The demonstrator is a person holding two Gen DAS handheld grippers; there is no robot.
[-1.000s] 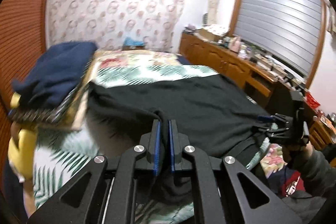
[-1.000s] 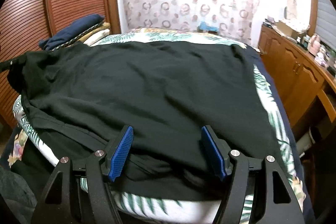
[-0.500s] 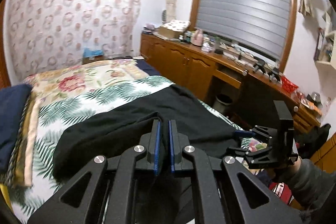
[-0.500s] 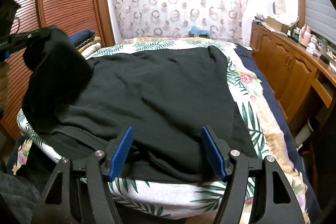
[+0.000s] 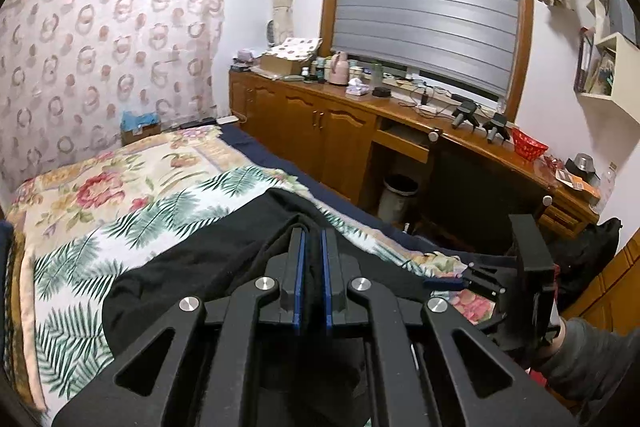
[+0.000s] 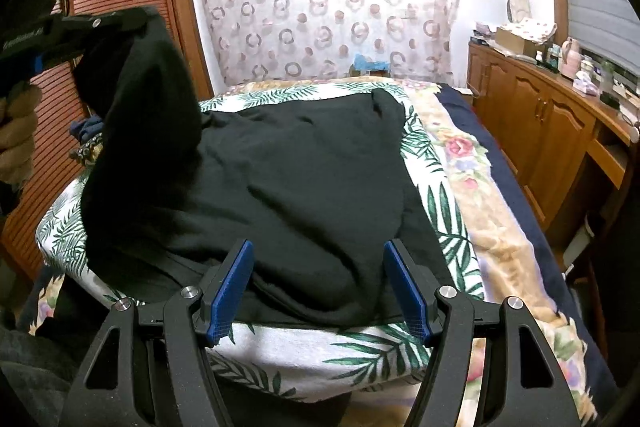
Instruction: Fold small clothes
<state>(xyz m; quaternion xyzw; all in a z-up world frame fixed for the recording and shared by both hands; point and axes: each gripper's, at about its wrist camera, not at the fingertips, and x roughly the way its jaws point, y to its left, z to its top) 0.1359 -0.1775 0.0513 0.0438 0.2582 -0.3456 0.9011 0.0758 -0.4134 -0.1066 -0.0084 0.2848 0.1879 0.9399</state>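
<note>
I am holding the left gripper (image 5: 311,267) clamped on a fold of the black garment (image 6: 304,195); its blue pads are sitting nearly together with dark cloth pinched between them, though the exact edge being gripped is lying hidden under the fingers. In the right wrist view, that same gripper is appearing at 10 o'clock, lifting a corner of the garment above the bed (image 6: 460,163), and its tip is disappearing into the cloth. I am keeping the right gripper (image 6: 318,285) with its jaws spread wide, hovering over the near hem at 6 o'clock; I cannot tell whether the pads are touching the fabric. The rest of the garment is lying flat across the leaf-print cover (image 5: 120,227), its near hem hanging toward the bed's front edge. In the left wrist view, the right gripper is showing at 4 o'clock, partly cut off by the frame. The wooden cabinet (image 5: 340,131) is standing at 2 o'clock.
</note>
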